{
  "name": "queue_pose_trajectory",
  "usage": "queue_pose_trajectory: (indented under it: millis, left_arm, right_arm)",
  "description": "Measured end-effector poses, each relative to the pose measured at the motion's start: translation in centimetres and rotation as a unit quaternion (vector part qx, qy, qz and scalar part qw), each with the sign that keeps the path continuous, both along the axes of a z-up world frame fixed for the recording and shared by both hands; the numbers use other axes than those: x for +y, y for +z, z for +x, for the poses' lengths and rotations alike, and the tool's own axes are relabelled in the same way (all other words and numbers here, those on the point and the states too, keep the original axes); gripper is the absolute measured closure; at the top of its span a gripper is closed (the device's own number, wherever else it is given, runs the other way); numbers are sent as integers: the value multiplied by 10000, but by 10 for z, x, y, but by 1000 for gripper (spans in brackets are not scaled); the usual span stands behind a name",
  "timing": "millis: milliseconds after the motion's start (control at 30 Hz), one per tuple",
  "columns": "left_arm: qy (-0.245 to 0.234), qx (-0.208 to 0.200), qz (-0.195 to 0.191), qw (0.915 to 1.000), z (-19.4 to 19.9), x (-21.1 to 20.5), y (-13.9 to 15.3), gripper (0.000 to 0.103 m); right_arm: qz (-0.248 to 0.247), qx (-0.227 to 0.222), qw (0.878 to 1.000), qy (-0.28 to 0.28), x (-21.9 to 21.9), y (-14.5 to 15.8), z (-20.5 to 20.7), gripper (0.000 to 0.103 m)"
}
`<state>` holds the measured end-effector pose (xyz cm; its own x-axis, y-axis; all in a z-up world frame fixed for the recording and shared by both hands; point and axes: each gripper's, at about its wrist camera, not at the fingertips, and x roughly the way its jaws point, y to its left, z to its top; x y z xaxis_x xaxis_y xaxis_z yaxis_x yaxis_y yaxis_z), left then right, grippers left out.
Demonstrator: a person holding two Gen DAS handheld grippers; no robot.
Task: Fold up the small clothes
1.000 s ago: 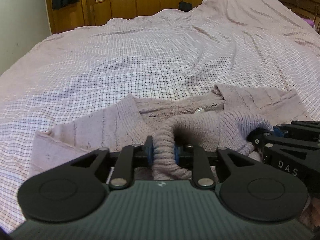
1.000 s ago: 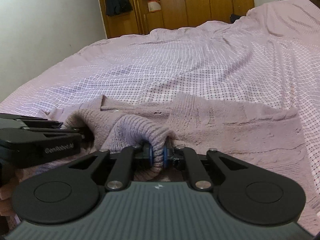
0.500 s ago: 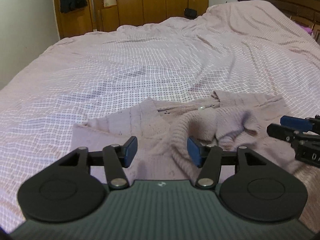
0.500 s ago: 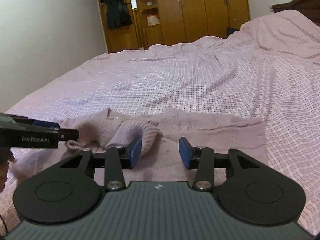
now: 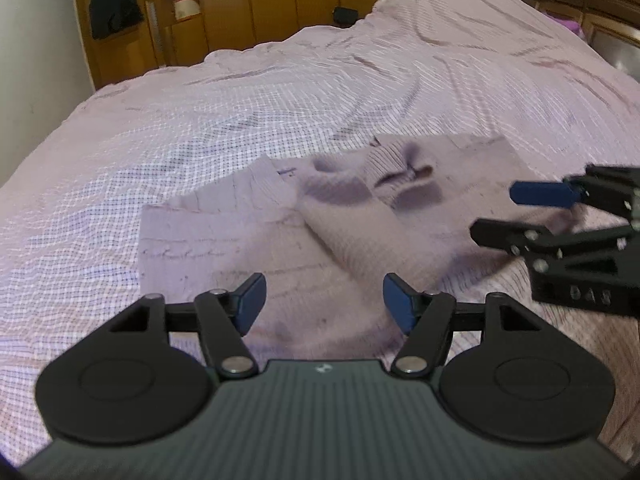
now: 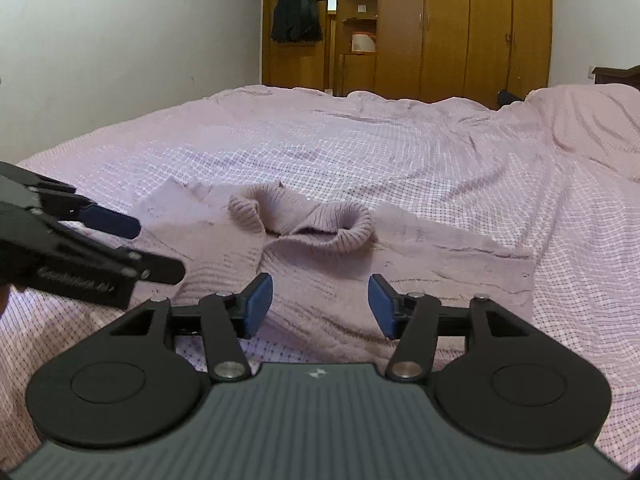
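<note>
A wide bed (image 6: 400, 148) fills both views, its checked pink cover rumpled into long soft ridges, and on its near part lies the sweater (image 6: 340, 276), a pale mauve knit spread flat with its long axis running side to side across both cameras. That is the relation to watch: the garment sits dead ahead of and below both claws, stretched left to right, so either end is in easy reach of the hand on its own side. The left gripper (image 5: 324, 307) hangs over the left half of the sweater (image 5: 224, 240), jaws opening, blue pads well apart with nothing between them but knit far below. The right gripper (image 6: 320, 306) mirrors it over the right half, jaws opening too, nothing pinched. Each shows at the edge of the other's view, so they ride near one another, side by side. The body looks like a thick cable knit, limp and matte, lying in flat panels with straight outer edges. On top, the two sleeves are folded inward and meet at the middle, their ribbed cuffs (image 6: 352, 232) curled up into soft loops. Those cuffs look springy and may not lie flat. Judging by the lie, the next fold likely takes an end across the long axis.
</note>
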<state>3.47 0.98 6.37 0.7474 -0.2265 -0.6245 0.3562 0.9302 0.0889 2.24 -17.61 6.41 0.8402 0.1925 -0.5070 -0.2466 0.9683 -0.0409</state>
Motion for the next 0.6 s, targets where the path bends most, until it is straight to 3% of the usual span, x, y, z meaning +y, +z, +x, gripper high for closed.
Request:
queue_pose_trajectory:
  millis: [267, 533, 600]
  left_arm:
    - [-569, -255, 612, 9962, -21, -29, -20, 37]
    - [-492, -597, 945, 9925, -10, -43, -41, 37]
    - [-489, -640, 922, 9925, -8, -39, -41, 60]
  right_arm:
    - [-128, 35, 9999, 7, -4, 2, -4, 41]
    - [-173, 59, 9998, -56, -9, 2, -3, 41]
    - [-181, 81, 9998, -57, -9, 1, -3, 41]
